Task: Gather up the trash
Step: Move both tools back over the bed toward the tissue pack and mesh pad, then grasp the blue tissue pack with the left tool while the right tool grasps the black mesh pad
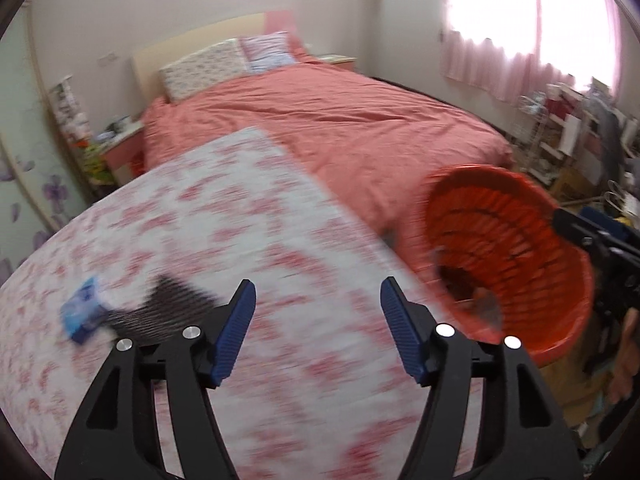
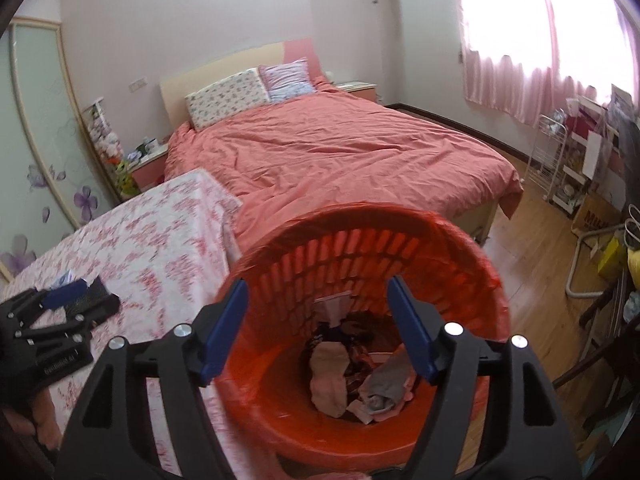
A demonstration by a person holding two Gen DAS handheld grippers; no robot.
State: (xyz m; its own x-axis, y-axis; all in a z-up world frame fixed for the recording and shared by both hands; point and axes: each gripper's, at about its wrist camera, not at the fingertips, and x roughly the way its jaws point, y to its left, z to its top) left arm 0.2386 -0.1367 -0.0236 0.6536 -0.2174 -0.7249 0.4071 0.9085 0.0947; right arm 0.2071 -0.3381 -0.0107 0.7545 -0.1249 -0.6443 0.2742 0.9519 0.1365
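An orange slatted basket (image 2: pixel 440 248) lined with an orange bag stands beside a table with a pink floral cloth (image 2: pixel 152 240); it also shows in the left wrist view (image 1: pixel 520 200). Several crumpled wrappers and papers (image 2: pixel 360 376) lie in its bottom. My right gripper (image 2: pixel 316 320) is open and empty, right over the basket's mouth. My left gripper (image 1: pixel 318 320) is open and empty above the cloth (image 1: pixel 240 220). A small blue packet (image 1: pixel 82 314) and a dark ribbed item (image 1: pixel 168 300) lie on the cloth, left of my left gripper. The left gripper also shows at the left edge of the right wrist view (image 2: pixel 80 300).
A bed with a salmon cover (image 2: pixel 340 148) stands behind the table and basket. A nightstand (image 2: pixel 148 160) sits at its left, a glass wardrobe door (image 2: pixel 40 140) further left. Cluttered shelves and boxes (image 2: pixel 580 168) line the right wall on the wooden floor (image 2: pixel 532 248).
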